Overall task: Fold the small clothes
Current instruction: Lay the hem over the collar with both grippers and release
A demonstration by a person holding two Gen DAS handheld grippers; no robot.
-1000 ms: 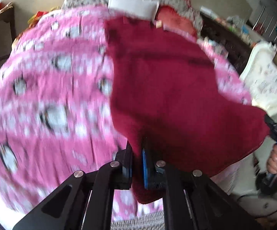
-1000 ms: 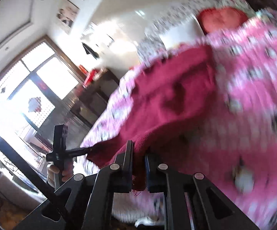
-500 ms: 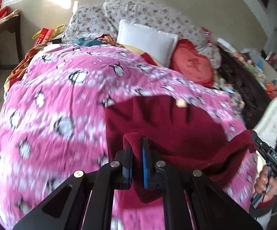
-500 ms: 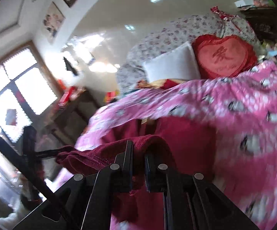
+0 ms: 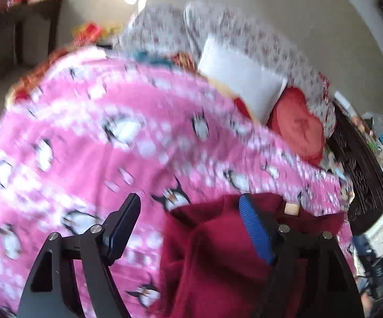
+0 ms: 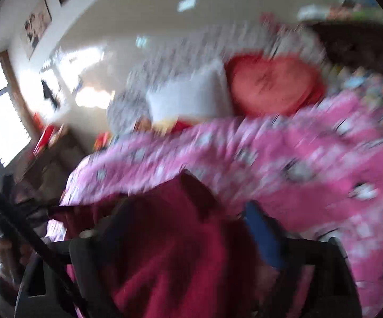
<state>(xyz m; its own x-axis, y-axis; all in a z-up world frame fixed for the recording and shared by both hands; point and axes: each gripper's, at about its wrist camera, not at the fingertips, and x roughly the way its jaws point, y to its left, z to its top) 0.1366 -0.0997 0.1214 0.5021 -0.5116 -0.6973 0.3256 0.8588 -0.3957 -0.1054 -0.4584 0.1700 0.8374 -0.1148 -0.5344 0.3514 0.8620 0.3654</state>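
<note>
Release just made: left gripper (image 5: 188, 228) and right gripper (image 6: 191, 225), jaws just sprung wide, hold nothing, the maroon garment (image 5: 217, 259) folded on the pink quilt (image 5: 85, 137); next, regrasp an edge.

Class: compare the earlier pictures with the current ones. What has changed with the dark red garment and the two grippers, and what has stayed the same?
Both grippers have just been opening: the left gripper and right gripper let go of the dark red garment, which now lies folded over on the pink penguin blanket. The white pillow and red heart cushion are unchanged.

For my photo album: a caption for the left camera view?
Left gripper, just opened, above dark red garment on penguin blanket.
</note>
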